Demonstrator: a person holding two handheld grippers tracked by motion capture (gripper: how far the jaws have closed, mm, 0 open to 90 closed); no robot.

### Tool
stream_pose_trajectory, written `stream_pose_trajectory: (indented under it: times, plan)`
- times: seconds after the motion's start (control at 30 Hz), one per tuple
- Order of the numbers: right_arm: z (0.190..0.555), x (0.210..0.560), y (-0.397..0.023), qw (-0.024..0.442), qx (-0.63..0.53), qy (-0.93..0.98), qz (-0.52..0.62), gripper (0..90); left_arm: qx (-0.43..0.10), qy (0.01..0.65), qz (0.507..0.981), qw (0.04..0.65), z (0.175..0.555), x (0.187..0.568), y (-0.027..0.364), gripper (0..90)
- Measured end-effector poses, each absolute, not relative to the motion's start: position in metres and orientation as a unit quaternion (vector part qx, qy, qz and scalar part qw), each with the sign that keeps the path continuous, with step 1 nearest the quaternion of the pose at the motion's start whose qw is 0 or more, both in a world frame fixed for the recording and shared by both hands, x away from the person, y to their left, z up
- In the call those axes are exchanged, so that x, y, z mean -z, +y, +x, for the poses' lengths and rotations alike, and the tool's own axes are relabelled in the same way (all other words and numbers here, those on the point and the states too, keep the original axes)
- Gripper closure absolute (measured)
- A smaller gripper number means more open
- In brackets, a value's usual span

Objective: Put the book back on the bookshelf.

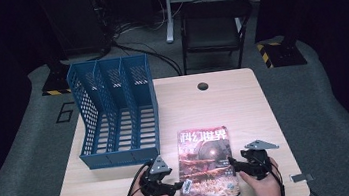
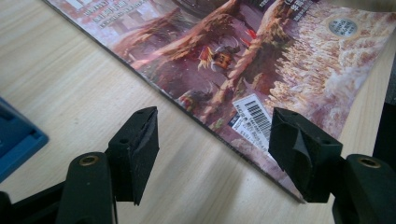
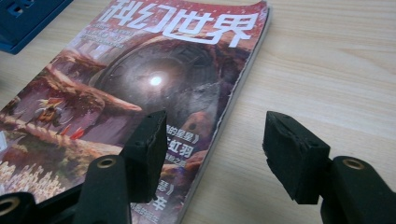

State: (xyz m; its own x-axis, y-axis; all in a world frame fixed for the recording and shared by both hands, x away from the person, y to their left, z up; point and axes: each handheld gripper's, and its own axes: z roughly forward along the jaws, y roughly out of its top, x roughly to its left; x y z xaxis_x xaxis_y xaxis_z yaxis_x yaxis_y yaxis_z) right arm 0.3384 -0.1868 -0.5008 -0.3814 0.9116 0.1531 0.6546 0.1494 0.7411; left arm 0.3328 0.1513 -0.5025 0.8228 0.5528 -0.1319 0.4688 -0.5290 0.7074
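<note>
One magazine (image 1: 207,163), one file rack (image 1: 115,111).

The title 科幻世界 is printed in large pale characters across the top of the magazine (image 3: 154,88) cover. Smaller white characters, of which 的星星 and 虹羽 can be made out, are set lower on the cover, partly hidden. A white barcode label (image 2: 254,116) is stuck near the cover's lower corner; its digits are too small to be read. A large figure 6 (image 1: 67,111) is marked on the grey floor.

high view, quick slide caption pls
Two open grippers flank a magazine beside a blue file rack.
</note>
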Motion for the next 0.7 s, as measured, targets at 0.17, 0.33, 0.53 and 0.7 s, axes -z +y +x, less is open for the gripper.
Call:
stream_pose_trajectory:
  times: [0.17,0.33,0.53,0.7]
  plan:
    - [0.340,0.504,-0.181,0.161,-0.371,0.746,0.529,38.6,-0.060,0.291,0.874,0.384,0.329,0.508,0.146,31.7]
    - [0.342,0.508,-0.174,0.158,-0.365,0.751,0.527,37.5,-0.058,0.290,0.877,0.378,0.330,0.513,0.144,31.3]
    - [0.343,0.511,-0.169,0.158,-0.360,0.757,0.522,36.7,-0.051,0.289,0.880,0.374,0.329,0.517,0.138,30.7]
    - [0.343,0.515,-0.165,0.152,-0.351,0.762,0.522,36.7,-0.051,0.288,0.879,0.376,0.330,0.518,0.136,29.0]
